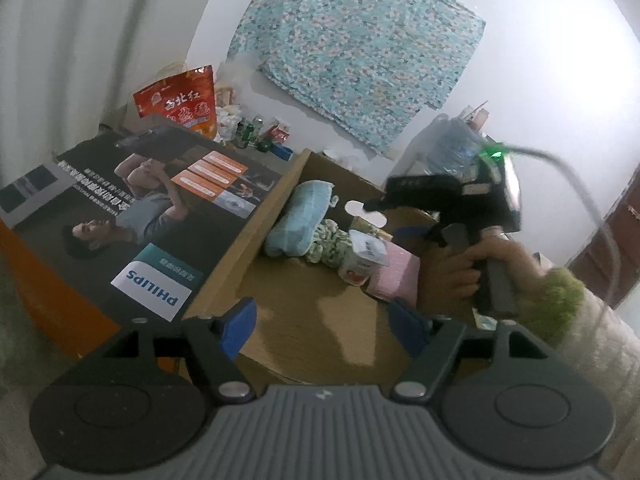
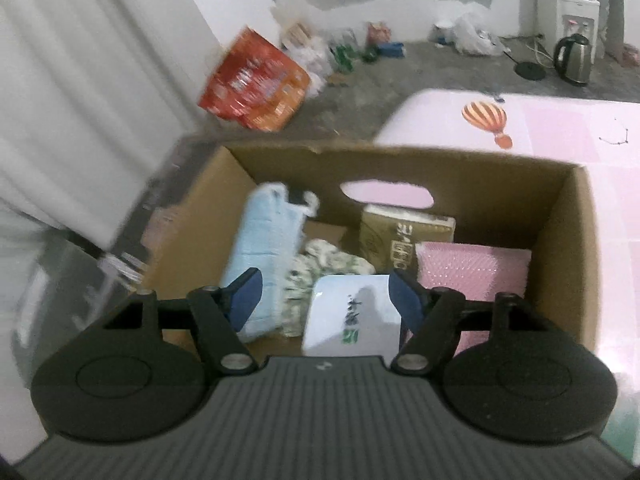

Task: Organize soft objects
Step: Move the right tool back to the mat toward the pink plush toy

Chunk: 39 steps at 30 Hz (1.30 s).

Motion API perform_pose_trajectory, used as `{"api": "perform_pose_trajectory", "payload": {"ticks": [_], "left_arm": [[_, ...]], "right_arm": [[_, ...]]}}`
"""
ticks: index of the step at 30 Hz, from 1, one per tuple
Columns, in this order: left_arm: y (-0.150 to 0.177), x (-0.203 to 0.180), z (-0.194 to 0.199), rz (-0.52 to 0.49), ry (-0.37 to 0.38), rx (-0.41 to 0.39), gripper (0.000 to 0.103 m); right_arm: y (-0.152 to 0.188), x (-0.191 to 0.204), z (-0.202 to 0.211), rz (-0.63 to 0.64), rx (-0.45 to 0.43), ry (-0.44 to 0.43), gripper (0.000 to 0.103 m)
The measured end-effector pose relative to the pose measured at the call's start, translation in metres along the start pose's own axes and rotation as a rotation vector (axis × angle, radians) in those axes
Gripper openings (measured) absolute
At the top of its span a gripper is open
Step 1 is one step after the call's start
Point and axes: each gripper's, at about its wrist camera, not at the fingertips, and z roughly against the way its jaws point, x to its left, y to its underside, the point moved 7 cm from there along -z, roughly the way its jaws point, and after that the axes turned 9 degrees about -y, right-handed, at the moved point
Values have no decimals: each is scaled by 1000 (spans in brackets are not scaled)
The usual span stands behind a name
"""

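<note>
Both tongs stand wide with nothing gripped: the left gripper (image 1: 320, 326) hovers at the near edge of the cardboard box (image 2: 472, 168), the right gripper (image 2: 326, 300) just above a white tissue pack (image 2: 352, 316). Inside lie a quilted blue towel (image 2: 264, 248), a nubbly green-white cloth (image 2: 316, 268), a brown pack (image 2: 404, 236) and a ribbed pink pack (image 2: 472, 264). The left flap (image 1: 156, 216) reads PHILIPS. A red bag (image 2: 256, 84) and a kettle (image 2: 573, 60) stand far off.

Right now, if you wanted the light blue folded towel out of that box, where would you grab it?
Probably from above, across the narrow width of the light blue towel. It leans against the cardboard box's left wall, so its long upper edge is exposed; the floral cloth crowds its other side.
</note>
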Motion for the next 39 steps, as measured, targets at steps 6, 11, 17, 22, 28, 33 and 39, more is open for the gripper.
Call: {"api": "perform_pose_trajectory", "payload": {"ticks": [6,11,17,22,28,33,39], "left_arm": [[9,-34,5,-76,30,17,85],[25,-77,2,-173,80,50,92],[52,-144,-5,-332,140,88,98],[80,-203,-9,-478,200,82,100],[124,-275,-29,-632,279,129,100],[151,-320,-46,-731,304,118,100],[158,-364,-66,-798,272,37,99]], "right_arm": [[17,7,95,-36,-86,-184,75],[72,-23,188,-33,-190,-230,84],[166,-101,276,-110,-289,-108,86],[238,-169,333,-245,-364,19,86],[279,-226,371,-332,-449,137,86],[277,-257,378,-311,-486,190,87],[250,-284,367,-247,-475,260,88]]}}
